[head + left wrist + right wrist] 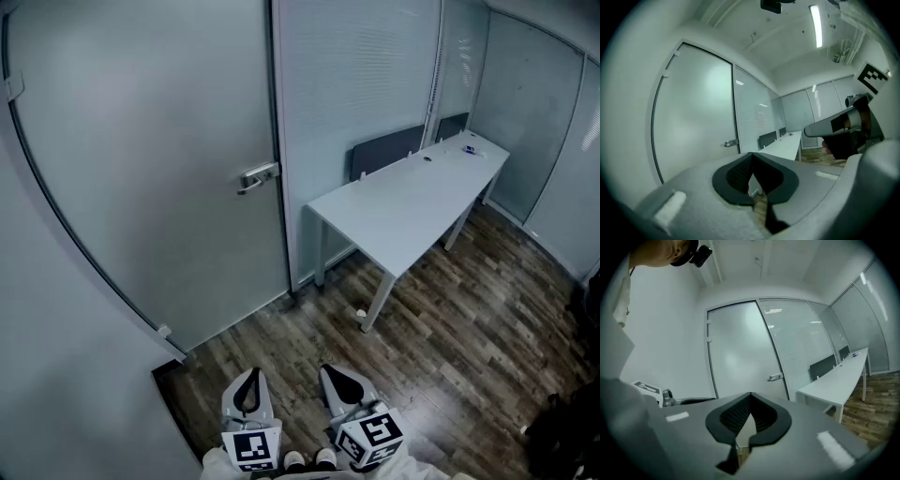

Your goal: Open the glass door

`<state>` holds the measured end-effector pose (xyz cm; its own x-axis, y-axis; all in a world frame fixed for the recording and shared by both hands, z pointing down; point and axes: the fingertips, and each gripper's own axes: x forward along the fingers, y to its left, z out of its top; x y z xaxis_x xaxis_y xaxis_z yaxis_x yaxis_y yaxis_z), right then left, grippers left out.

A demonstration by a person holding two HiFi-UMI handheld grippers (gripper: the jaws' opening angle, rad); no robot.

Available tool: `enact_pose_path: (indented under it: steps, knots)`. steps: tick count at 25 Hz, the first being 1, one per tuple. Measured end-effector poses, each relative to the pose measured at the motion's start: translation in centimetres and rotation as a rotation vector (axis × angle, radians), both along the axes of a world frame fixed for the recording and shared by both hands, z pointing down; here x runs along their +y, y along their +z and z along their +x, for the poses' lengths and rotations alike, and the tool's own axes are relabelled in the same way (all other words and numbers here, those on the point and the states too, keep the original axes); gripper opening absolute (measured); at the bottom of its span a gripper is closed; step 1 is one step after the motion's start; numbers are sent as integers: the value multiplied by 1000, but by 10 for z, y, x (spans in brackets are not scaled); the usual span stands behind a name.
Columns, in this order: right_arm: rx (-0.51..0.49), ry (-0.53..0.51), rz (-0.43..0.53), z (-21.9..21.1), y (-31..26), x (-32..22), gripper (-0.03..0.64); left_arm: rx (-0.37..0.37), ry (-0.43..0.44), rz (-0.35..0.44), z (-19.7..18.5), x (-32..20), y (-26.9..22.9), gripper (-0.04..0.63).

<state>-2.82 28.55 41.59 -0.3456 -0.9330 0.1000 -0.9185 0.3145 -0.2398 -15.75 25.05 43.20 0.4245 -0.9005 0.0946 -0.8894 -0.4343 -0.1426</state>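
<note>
Against the curved white wall, a tall frosted glass door (141,169) stands shut in its dark frame, on the room's left. Just beside it, past a glass panel with blinds, a long white table (412,202) stands on dark wood-plank floor (469,309).

The left gripper (249,375) and right gripper (337,373) are low at the near edge of the head view, side by side and well apart from the door. Each one's jaws meet tip to tip with nothing between. A small silver lever handle (258,176) at the door's right edge is untouched.

Judgement: this is the approach step, and opening has not begun. Next move calls for closing on the door, lifting one gripper to the lever, parting its jaws to take it or pressing it down, then swinging the door.

Only the head view shows the stretch of floor still to cross. Both gripper views show the door's arched top, and the left gripper view adds a ceiling strip light (816,26).
</note>
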Motion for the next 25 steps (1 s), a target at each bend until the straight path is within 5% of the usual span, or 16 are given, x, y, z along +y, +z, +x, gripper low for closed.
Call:
enact_pose_path:
  steps: [16,25]
  knots:
    - [-34,3,6,54,2,19,3,-23,10,42,55,17,-9,5]
    - [-32,-30,-30,40,18,3,3,-16,-26,12,41,-1,5,5]
